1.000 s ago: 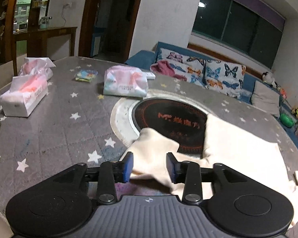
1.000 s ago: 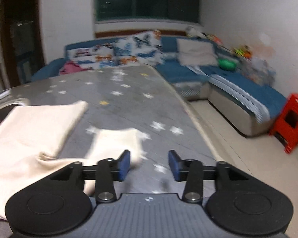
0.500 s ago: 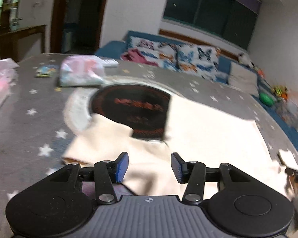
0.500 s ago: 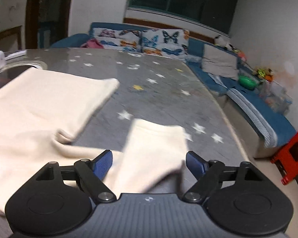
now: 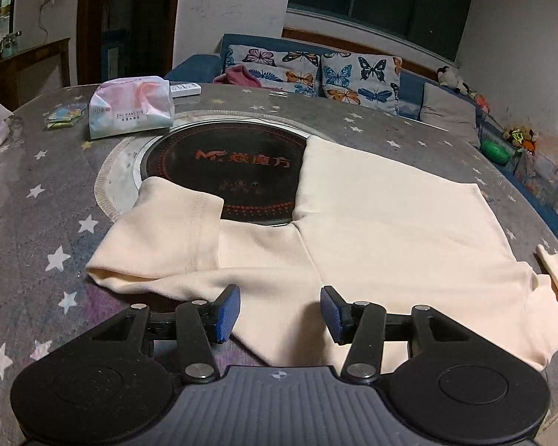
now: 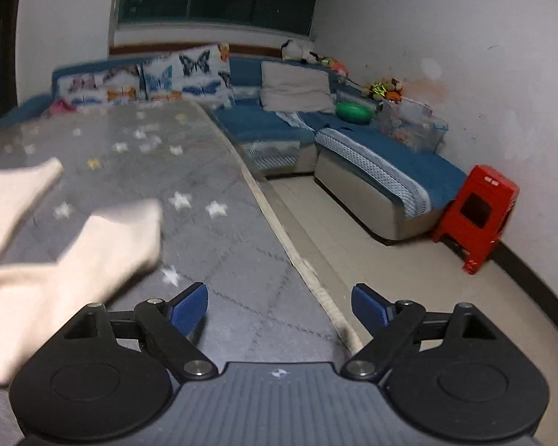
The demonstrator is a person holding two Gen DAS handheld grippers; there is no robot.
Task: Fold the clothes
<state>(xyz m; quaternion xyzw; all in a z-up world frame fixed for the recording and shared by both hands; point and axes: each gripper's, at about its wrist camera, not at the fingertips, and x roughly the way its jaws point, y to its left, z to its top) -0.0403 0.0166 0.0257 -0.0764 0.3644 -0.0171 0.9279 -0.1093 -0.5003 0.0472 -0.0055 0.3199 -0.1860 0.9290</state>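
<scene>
A cream T-shirt (image 5: 372, 219) lies spread flat on the grey star-patterned table, its left sleeve (image 5: 167, 238) out to the left and part of it over the round black hotplate (image 5: 223, 171). My left gripper (image 5: 280, 314) is open and empty, just above the shirt's near edge. In the right wrist view the shirt's right sleeve (image 6: 111, 245) lies to the left of my right gripper (image 6: 279, 308), which is wide open and empty over the table's right edge.
A tissue pack (image 5: 130, 111), a small packet (image 5: 65, 117) and a remote (image 5: 184, 89) lie at the back left. The table edge (image 6: 279, 230) drops to tiled floor on the right. A blue sofa (image 6: 372, 163) and a red stool (image 6: 476, 215) stand beyond.
My left gripper has moved right along the shirt's near edge and its jaws have opened wider. My right gripper opened wide and swung right, off the sleeve toward the table edge.
</scene>
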